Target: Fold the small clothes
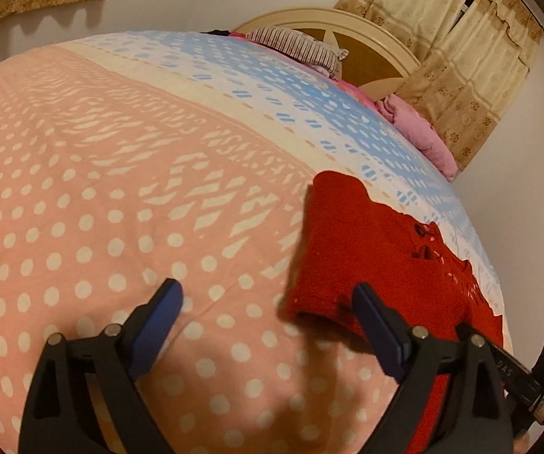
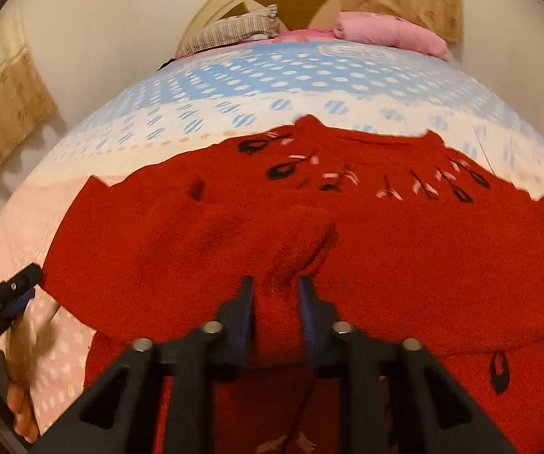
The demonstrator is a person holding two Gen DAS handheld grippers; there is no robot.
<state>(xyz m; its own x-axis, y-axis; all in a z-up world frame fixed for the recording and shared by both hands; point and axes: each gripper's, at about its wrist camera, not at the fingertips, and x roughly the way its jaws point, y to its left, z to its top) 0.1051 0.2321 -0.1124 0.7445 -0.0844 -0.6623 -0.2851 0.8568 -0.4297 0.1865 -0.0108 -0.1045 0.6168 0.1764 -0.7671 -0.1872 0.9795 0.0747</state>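
Folding is under way: a bunch of the red sweater (image 2: 347,234) is pinched by the right tongs (image 2: 275,291) for carrying across, while the left tongs (image 1: 268,302) are spread over the bed (image 1: 101,189).

Both grippers, left gripper (image 1: 268,299) and right gripper (image 2: 275,291), show black triangular-cutout frames, silver round pins, blue pads.
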